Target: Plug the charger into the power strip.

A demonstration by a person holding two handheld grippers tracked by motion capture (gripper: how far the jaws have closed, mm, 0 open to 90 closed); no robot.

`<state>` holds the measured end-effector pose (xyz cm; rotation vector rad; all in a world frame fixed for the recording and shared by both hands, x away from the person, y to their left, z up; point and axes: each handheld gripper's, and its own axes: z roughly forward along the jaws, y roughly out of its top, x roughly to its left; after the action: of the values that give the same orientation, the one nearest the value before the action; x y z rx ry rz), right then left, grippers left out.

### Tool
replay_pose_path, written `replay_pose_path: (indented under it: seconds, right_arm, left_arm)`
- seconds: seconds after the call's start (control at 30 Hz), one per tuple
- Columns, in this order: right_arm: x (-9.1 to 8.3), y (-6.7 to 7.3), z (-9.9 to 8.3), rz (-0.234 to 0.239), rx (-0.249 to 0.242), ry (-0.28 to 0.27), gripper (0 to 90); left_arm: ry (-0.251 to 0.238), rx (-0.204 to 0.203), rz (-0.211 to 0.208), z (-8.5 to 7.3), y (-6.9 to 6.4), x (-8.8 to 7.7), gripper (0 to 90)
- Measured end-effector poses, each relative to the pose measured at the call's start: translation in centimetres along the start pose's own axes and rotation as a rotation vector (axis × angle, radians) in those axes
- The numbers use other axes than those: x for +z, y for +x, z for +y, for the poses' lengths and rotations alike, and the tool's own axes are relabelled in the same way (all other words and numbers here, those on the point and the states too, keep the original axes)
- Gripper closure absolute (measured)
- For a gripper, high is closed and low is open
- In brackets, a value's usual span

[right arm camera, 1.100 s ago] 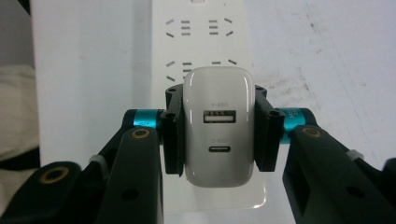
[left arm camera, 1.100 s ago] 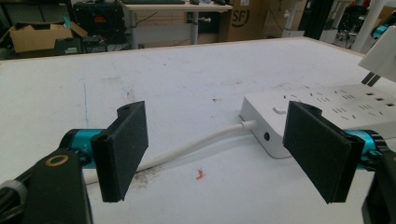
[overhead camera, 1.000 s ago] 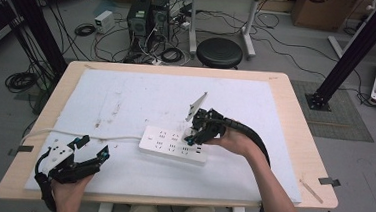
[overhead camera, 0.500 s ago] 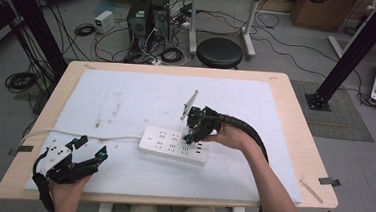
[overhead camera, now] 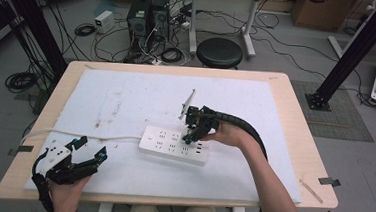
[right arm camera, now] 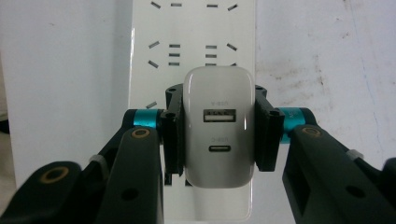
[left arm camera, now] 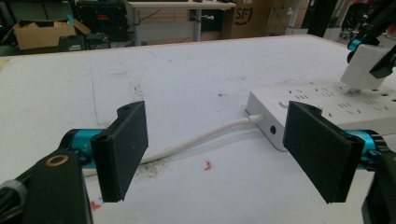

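Step in hand, as I read it: plugging the charger (right arm camera: pixel 218 135) into the strip (overhead camera: pixel 174 145). To do it well: keep charger upright, prongs square over one socket row, push straight down w/o rocking; strip may slide, so go slow or brace it w/ the other hand.

R tongs (right arm camera: pixel 218 135) are clamped on the charger's two sides, USB ports facing the camera, strip directly beneath. In the left gripper view the charger sits just above the strip's top, prongs at the sockets; can't tell if seated.

L tongs (left arm camera: pixel 224 154) stand wide apart, nothing between them, low over the worktop (overhead camera: pixel 285 113) near its front-left corner, well apart from the charger; the strip's cord (left arm camera: pixel 196 142) runs ahead of them.
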<state>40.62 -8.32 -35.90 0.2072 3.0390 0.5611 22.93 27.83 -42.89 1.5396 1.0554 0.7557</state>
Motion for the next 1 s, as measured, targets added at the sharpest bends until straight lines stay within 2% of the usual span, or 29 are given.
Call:
replay_pose_path:
  seconds: [0.1, 0.17, 0.23, 0.4, 0.43, 0.67, 0.8, 0.93, 1.0]
  right_arm:
    - [0.2, 0.0, 0.3, -0.002, -0.011, 0.007, 63.3]
    - [0.4, 0.2, 0.9, -0.012, -0.034, 0.029, 63.3]
    - [0.4, 0.3, 1.1, -0.016, -0.034, 0.049, 63.3]
    - [0.4, 0.1, 0.5, -0.002, -0.016, 0.020, 63.4]
    - [1.0, 0.1, 0.1, -0.006, -0.017, 0.034, 63.4]
    - [1.0, 0.2, -0.4, -0.007, 0.012, 0.001, 63.6]
    - [1.1, 0.4, -0.5, -0.024, -0.005, -0.010, 63.7]
    - [1.2, 0.2, -0.6, -0.007, -0.001, -0.023, 63.7]
    - [1.2, 0.1, -0.4, -0.006, -0.009, -0.008, 63.7]
  left_arm:
    - [-0.001, -0.002, -0.002, 0.0, 0.0, 0.0, 22.3]
    - [-0.003, -0.006, -0.008, 0.0, -0.1, 0.1, 22.2]
    - [-0.002, -0.003, -0.008, 0.1, -0.1, 0.0, 22.3]
    - [-0.001, 0.004, -0.011, 0.1, 0.0, -0.2, 22.2]
    - [-0.003, -0.003, -0.009, 0.1, 0.0, -0.3, 22.2]
    - [-0.008, -0.012, -0.003, -0.1, 0.4, -0.6, 22.2]
    - [-0.005, -0.008, -0.008, 0.0, 0.0, -0.3, 22.3]
    - [-0.001, 0.004, -0.006, 0.1, 0.0, -0.4, 22.2]
    - [0.003, 0.003, -0.005, 0.0, 0.1, -0.4, 22.3]
